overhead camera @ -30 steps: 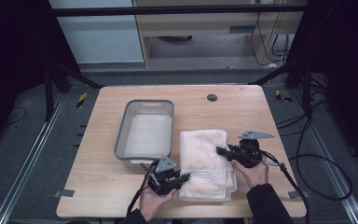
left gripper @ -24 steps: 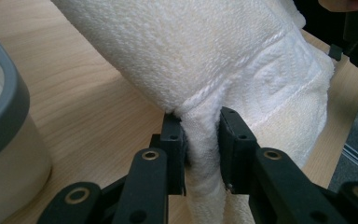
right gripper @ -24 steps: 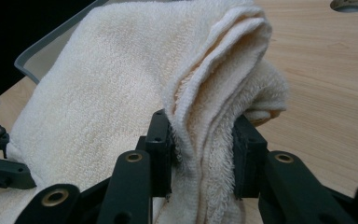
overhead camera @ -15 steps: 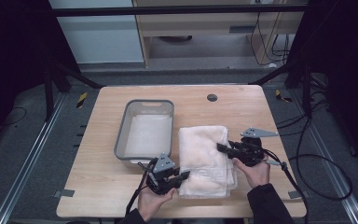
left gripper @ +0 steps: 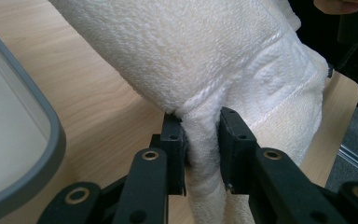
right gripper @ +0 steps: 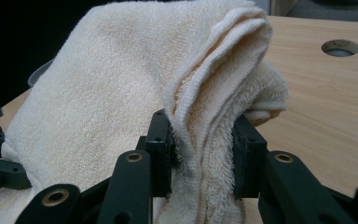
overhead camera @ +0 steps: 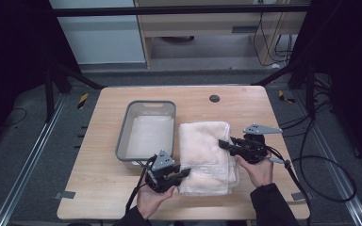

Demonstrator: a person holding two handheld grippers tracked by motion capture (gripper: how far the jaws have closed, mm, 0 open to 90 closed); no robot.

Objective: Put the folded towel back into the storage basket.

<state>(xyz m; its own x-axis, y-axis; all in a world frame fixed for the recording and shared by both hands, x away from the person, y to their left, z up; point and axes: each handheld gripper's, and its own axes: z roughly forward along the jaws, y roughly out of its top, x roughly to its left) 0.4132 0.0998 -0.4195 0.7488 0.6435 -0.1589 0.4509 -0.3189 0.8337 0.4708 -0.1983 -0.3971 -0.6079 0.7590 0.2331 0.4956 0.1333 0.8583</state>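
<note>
A folded cream towel [overhead camera: 206, 155] lies on the tabletop [overhead camera: 99, 188], just beside a grey tray [overhead camera: 147, 129] that sits to its left. Both grippers hold it.

The left gripper [overhead camera: 181, 173] comes in at the towel's near left corner. In the left gripper view its fingers [left gripper: 172, 144] pinch a thick fold of towel [left gripper: 205, 84] between them; the cloth bulges up and over the fingertips and hangs down between the finger bases. The tray's rim [left gripper: 51, 135] lies to the left of these fingers, with bare wood between.

The right gripper [overhead camera: 224, 144] reaches in from the towel's right edge, about midway along it. In the right gripper view its fingers [right gripper: 161, 140] pinch several stacked layers of the towel's [right gripper: 121, 88] edge, and the cloth rises above the fingertips in a soft hump. Right of these fingers the tabletop is bare up to a round hole [right gripper: 340, 47]. The other gripper shows at the left edge of that view, beyond the towel.

A hand [overhead camera: 153, 200] grips the left tool and another hand [overhead camera: 259, 170] the right.
</note>
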